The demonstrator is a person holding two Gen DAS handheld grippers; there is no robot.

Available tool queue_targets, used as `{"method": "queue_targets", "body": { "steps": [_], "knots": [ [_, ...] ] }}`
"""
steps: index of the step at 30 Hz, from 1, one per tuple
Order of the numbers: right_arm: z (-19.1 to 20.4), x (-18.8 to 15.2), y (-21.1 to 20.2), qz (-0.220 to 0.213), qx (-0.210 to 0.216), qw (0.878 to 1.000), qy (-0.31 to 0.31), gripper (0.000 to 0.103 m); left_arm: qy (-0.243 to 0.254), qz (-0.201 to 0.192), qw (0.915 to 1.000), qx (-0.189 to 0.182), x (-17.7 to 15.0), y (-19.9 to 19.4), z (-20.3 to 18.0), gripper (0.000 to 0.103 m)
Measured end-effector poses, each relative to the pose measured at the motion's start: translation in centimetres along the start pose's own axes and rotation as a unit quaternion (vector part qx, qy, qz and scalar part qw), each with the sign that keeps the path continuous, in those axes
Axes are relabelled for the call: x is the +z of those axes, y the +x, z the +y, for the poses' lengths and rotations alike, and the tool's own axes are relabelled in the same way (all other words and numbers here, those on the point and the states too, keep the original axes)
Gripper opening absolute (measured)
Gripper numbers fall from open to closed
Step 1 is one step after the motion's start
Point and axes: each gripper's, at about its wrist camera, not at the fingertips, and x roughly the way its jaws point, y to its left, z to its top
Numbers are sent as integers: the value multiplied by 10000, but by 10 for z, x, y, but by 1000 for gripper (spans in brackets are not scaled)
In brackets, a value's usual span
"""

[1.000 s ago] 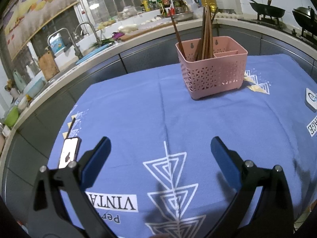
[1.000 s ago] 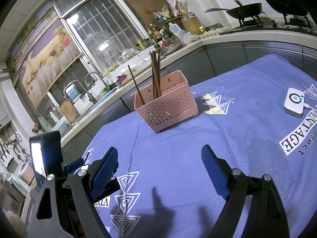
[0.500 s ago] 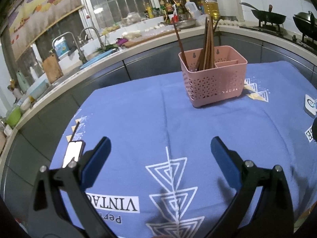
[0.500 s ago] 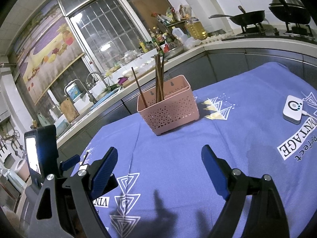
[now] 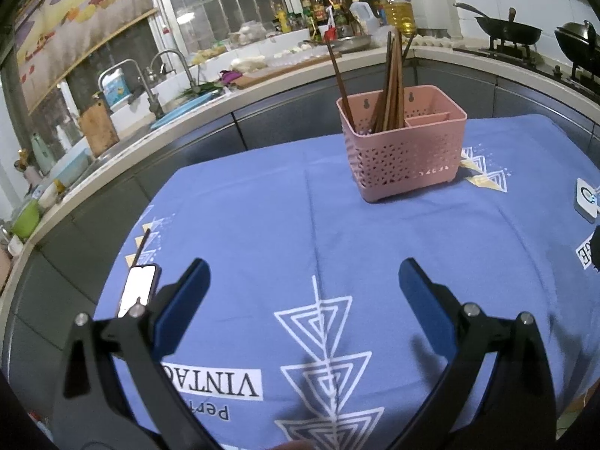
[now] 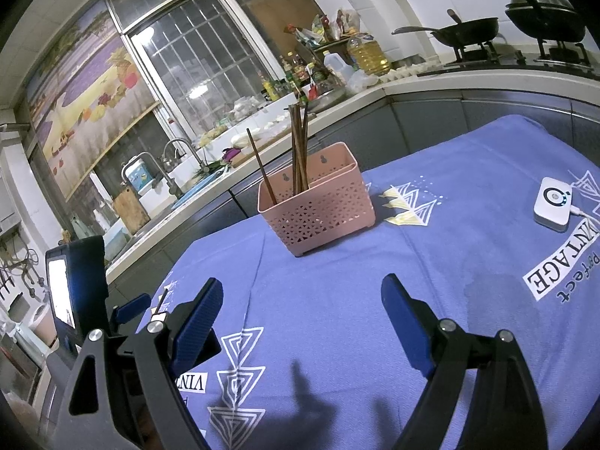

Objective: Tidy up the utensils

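Since both your left gripper (image 5: pixel 303 292) and right gripper (image 6: pixel 302 311) hover with fingers spread and empty, look for strays. The chopsticks (image 5: pixel 390 86) already stand in the pink basket (image 5: pixel 405 150) far across the tabletop (image 5: pixel 300 217); one thin stick (image 5: pixel 142 247) beside the phone (image 5: pixel 137 290) looks loose, so pinch it near its middle.

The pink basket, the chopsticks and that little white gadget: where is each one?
pink basket (image 5: pixel 407 155), left wrist view, on its perforated front wall.
chopsticks (image 6: pixel 298 150), right wrist view, on the upright bundle's shafts.
white gadget (image 6: pixel 552 204), right wrist view, on its top face.
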Motion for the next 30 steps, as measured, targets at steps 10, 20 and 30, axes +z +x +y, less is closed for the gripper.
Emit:
{"method": "queue_targets", "body": {
  "steps": [10, 20, 30],
  "knots": [
    [1, -1, 0, 16, 0, 10000, 6, 85, -68, 151, 9998, 103, -2, 2, 0, 97],
    [3, -5, -9, 18, -10, 10000, 27, 85, -69, 179, 9998, 17, -3, 2, 1, 97],
    [3, -7, -12, 15, -9, 10000, 32, 85, -64, 163, 9998, -80, -3, -1, -1, 97]
  ]
}}
